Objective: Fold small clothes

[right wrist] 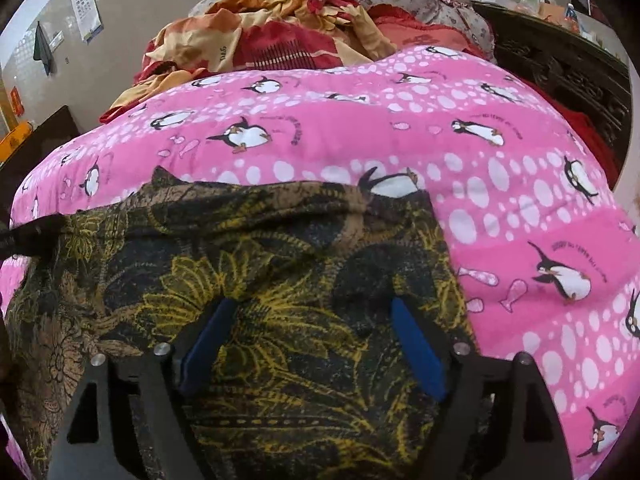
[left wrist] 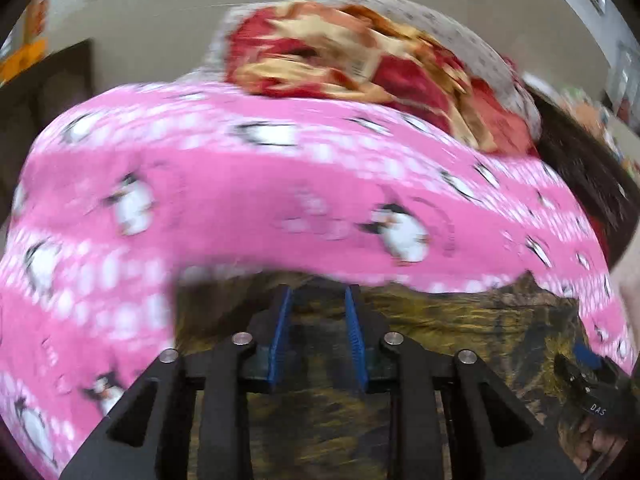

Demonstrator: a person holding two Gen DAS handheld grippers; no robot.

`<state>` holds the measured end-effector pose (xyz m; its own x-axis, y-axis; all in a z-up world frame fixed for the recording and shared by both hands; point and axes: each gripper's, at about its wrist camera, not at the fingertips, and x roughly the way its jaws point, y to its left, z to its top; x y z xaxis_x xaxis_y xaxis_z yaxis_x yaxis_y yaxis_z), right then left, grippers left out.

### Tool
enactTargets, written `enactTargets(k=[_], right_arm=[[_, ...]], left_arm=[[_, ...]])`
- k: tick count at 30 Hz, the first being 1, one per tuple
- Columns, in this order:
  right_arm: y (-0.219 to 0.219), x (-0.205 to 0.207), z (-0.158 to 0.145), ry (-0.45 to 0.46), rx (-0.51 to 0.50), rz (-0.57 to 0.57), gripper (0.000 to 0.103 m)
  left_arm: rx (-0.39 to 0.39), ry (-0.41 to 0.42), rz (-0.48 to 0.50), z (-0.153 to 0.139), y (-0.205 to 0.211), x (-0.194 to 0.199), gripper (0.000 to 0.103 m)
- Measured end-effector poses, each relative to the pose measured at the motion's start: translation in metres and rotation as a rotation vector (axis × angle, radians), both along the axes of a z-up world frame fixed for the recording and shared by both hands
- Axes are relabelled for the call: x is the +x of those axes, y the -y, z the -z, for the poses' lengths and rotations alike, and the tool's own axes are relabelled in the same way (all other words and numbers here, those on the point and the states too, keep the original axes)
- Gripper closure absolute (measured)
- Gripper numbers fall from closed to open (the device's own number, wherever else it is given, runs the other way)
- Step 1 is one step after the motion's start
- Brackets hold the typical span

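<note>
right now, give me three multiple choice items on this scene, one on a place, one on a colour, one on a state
1. Where does the dark floral garment lie?
A. on the pink penguin bedspread
B. on the floor
C. on a chair

2. What colour are the right gripper pads?
A. red
B. blue
C. white

3. How do the right gripper's jaws stand?
A. shut on the garment
B. open over the garment
C. shut on the bedspread

Answers: 1 A, pink penguin print shows around the garment; 2 B, both pads show blue; 3 B, a wide gap shows between the pads, with nothing pinched.
</note>
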<state>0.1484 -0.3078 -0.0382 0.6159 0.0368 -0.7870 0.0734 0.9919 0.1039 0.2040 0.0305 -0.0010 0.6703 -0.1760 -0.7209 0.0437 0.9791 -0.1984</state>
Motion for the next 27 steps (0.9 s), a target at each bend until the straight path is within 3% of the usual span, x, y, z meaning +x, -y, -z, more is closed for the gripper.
enactTargets(k=[4, 5, 7, 10, 11, 13, 14, 19, 21, 23, 27], right_arm=[[-0.003, 0.0, 0.0, -0.003, 0.002, -0.009, 0.014], [-0.001, 0.0, -0.001, -0.001, 0.015, -0.012, 0.014], [0.006, 0.001, -0.002, -0.011, 0.05, -0.048, 0.015], [0.024, 0.003, -0.003, -0.018, 0.06, -0.085, 0.041], [0.037, 0.005, -0.003, -0.009, 0.085, -0.091, 0.044], [0.066, 0.005, 0.001, 0.008, 0.258, -0.062, 0.053], [0.07, 0.005, 0.002, 0.01, 0.279, -0.053, 0.053], [0.064, 0.006, 0.001, 0.006, 0.251, -0.059, 0.053], [0.066, 0.004, -0.006, -0.012, 0.247, -0.047, 0.054], [0.061, -0.01, -0.031, -0.016, 0.139, -0.024, 0.054], [0.035, -0.077, -0.086, 0.109, 0.029, -0.194, 0.054]], left_arm=[[-0.035, -0.041, 0.04, 0.042, -0.021, -0.035, 0.095], [-0.042, -0.001, 0.031, 0.037, -0.026, -0.047, 0.094], [-0.031, -0.01, 0.02, 0.039, -0.029, -0.052, 0.095], [-0.03, -0.025, 0.024, 0.041, -0.034, -0.052, 0.095], [-0.008, -0.022, 0.024, 0.04, -0.03, -0.051, 0.095], [0.007, -0.015, 0.021, 0.038, -0.028, -0.051, 0.094], [0.007, -0.015, 0.019, 0.039, -0.027, -0.052, 0.095], [-0.012, -0.009, 0.026, 0.04, -0.033, -0.076, 0.092], [0.026, -0.007, 0.065, 0.034, -0.033, -0.09, 0.091], [0.037, 0.0, 0.095, 0.016, -0.039, -0.115, 0.091], [-0.003, 0.086, 0.187, -0.015, -0.039, -0.172, 0.09]])
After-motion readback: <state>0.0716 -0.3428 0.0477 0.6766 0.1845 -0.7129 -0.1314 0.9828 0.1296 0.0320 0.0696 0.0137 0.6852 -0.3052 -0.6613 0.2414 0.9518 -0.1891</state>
